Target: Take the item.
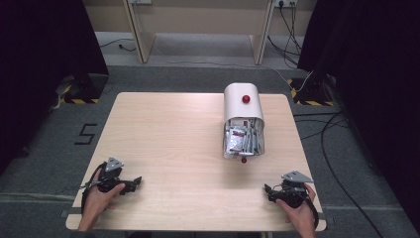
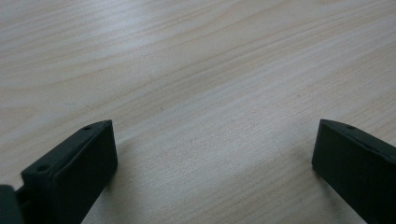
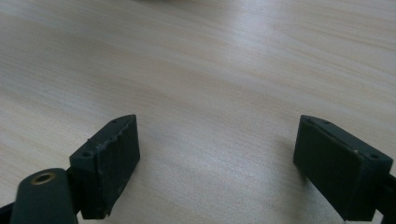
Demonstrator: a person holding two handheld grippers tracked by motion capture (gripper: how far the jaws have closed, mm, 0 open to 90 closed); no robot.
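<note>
Both of your claws rest on the near edge of the wooden surface (image 1: 168,144), and both are spread wide with nothing between the jaws: the left claw (image 1: 133,182) at the near left, the right claw (image 1: 267,191) at the near right. In each gripper view the jaws stand far apart over bare wood.

The thing to work on is the white roll-top box (image 1: 242,121), right of centre and toward the far side, well apart from both claws. Its curved cover carries a red knob (image 1: 245,98), and a second small red knob (image 1: 243,159) sits at its near edge.

The open front shows it stuffed with foil sachets (image 1: 240,139). These look light, thin and crinkly, likely slippery, so pinch one by a free edge rather than across the pack. The box itself seems a light, stiff shell that may slide if pushed; steady its side wall with one claw. The knobs are the natural hold for the cover, but small and round, so close squarely on them.
</note>
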